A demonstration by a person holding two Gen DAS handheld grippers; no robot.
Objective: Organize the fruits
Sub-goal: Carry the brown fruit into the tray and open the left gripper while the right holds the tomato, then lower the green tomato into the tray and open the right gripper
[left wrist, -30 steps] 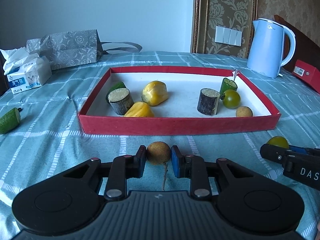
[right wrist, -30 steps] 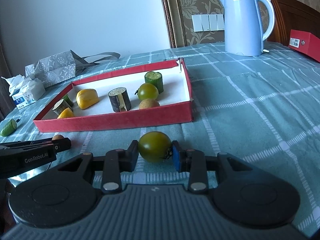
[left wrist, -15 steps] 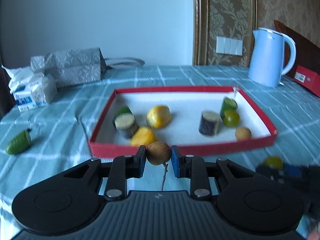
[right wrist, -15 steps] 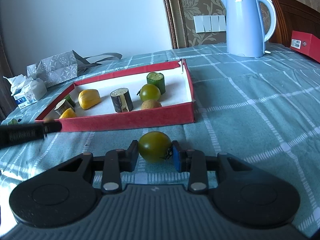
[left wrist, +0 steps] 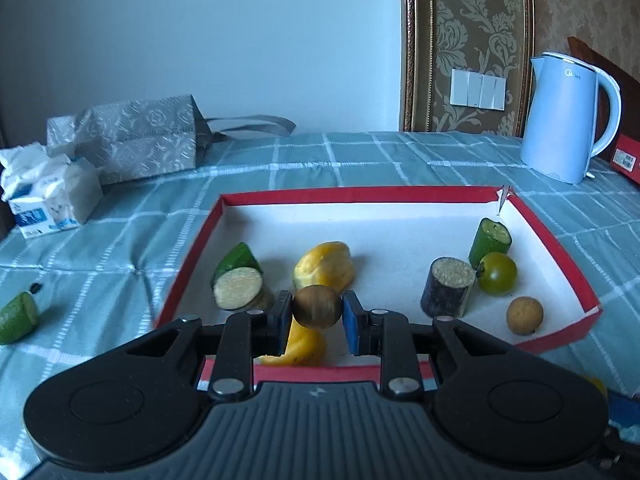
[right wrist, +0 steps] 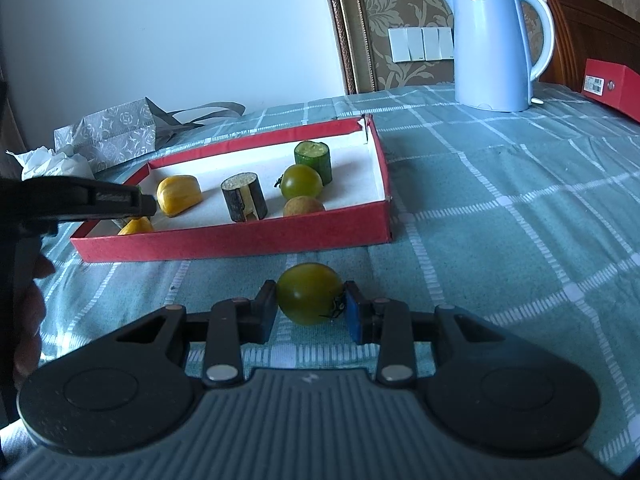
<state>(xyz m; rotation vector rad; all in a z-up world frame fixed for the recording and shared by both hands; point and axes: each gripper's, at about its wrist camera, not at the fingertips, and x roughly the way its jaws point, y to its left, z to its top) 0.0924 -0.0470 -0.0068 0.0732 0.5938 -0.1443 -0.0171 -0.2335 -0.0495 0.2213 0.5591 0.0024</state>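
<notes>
Clearing tray rim (left wrist: 552, 236) (L tongs (left wrist: 317, 312), longan (left wrist: 317, 306))

Dim, bluish daylight; soft shadows; strong fisheye bending at edges; both views mostly sharp.

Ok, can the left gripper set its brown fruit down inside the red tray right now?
Probably yes: the left gripper, shut on the brown fruit, hangs past the red tray's near wall, with bare floor just ahead.
</notes>
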